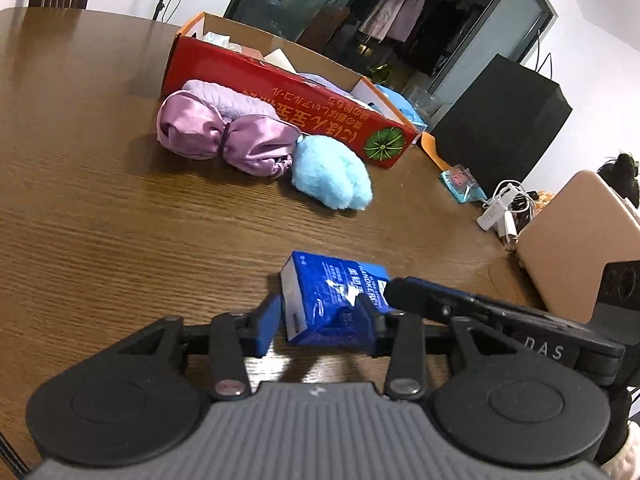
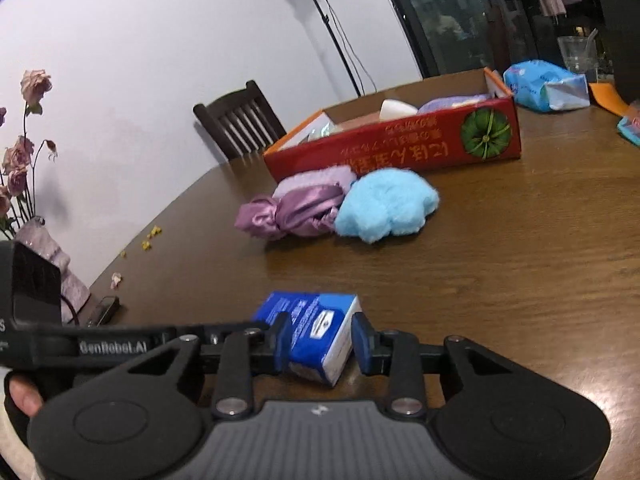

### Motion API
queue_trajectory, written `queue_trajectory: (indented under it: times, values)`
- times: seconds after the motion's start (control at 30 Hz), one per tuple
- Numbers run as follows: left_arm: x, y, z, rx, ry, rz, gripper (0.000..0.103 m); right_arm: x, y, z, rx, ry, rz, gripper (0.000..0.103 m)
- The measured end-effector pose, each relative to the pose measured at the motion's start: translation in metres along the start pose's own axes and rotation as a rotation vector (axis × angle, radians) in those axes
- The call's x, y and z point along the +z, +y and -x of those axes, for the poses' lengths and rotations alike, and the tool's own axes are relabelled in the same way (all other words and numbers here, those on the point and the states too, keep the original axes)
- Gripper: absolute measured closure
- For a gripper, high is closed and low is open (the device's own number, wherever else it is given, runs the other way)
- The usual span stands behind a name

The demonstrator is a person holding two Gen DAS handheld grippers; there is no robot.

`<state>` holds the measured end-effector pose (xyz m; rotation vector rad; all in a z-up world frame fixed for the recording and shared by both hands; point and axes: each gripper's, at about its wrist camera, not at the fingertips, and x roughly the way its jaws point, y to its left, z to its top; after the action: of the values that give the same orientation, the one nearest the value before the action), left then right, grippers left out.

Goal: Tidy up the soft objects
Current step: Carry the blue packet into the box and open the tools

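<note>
Fingers of both grippers are set around one blue tissue pack [image 1: 332, 300] near the counter's front edge. In the left wrist view the left gripper [image 1: 318, 320] has its right finger [image 1: 370, 322] pressed into the pack and its left finger [image 1: 266, 326] just beside the pack's white end; whether that side touches cannot be told. In the right wrist view the right gripper [image 2: 318, 342] has its left finger [image 2: 282, 340] against the pack [image 2: 316, 336], while its right finger [image 2: 362, 342] stands slightly apart from the white end, so the fingers are spread around the pack rather than pinching it.

One red box [image 1: 280, 100] is seen beyond the pack, open at the top with soft things inside. Just in front of the box two soft items are counted: one purple bundle [image 1: 224, 136] and one blue plush [image 1: 332, 172], touching each other. One larger blue packet [image 2: 546, 84] lies past the box's far end.

A brown wood-grain counter [image 1: 100, 200] carries everything. One dark chair [image 2: 240, 120], a white wall and dried roses [image 2: 24, 148] are seen behind it.
</note>
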<state>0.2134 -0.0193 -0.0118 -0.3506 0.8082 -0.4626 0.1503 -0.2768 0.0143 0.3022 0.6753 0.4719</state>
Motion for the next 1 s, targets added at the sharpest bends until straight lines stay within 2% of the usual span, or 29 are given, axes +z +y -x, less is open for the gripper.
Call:
queue_trajectory:
  times: [0.07, 0.1, 0.17, 0.27, 0.37, 0.5, 0.57, 0.63, 0.7, 0.8, 0.87, 0.93, 1.0]
  values:
    - [0.003, 0.001, -0.002, 0.004, -0.006, 0.010, 0.062, 0.002, -0.004, -0.005, -0.007, 0.001, -0.013, 0.070]
    - [0.004, 0.001, -0.005, -0.007, -0.004, 0.014, 0.069, 0.002, -0.007, -0.008, -0.002, 0.005, -0.031, 0.070]
    - [0.007, -0.002, -0.006, -0.007, -0.009, 0.020, 0.073, 0.001, -0.012, -0.014, 0.014, 0.018, -0.069, 0.076]
    - [0.018, -0.011, -0.002, 0.000, -0.060, -0.022, 0.075, 0.010, -0.009, -0.010, 0.004, -0.018, -0.055, 0.082]
    - [0.056, -0.018, 0.004, -0.027, -0.143, -0.079, 0.075, 0.047, -0.007, -0.004, 0.031, -0.097, -0.030, 0.084]
    - [0.141, -0.022, -0.004, -0.021, -0.250, -0.183, 0.075, 0.125, 0.002, -0.021, 0.026, -0.215, 0.081, 0.084]
    - [0.181, -0.013, -0.024, -0.004, -0.232, -0.198, 0.075, 0.166, -0.001, -0.048, 0.020, -0.229, 0.097, 0.084]
    - [0.219, 0.008, -0.054, 0.025, -0.167, -0.165, 0.075, 0.202, -0.011, -0.085, 0.011, -0.195, 0.077, 0.084]
    - [0.240, 0.029, -0.084, 0.061, -0.090, -0.145, 0.075, 0.226, -0.022, -0.124, 0.007, -0.141, 0.052, 0.084]
    - [0.249, 0.046, -0.114, 0.151, -0.020, -0.191, 0.074, 0.241, -0.033, -0.177, 0.002, -0.043, 0.029, 0.084]
    - [0.244, 0.053, -0.121, 0.217, -0.016, -0.242, 0.071, 0.241, -0.040, -0.207, 0.013, 0.029, 0.007, 0.085]
    - [0.238, 0.058, -0.122, 0.256, -0.029, -0.278, 0.064, 0.233, -0.043, -0.230, 0.005, 0.102, -0.010, 0.086]
    - [0.238, 0.061, -0.116, 0.240, -0.042, -0.272, 0.061, 0.224, -0.044, -0.246, 0.019, 0.165, -0.019, 0.086]
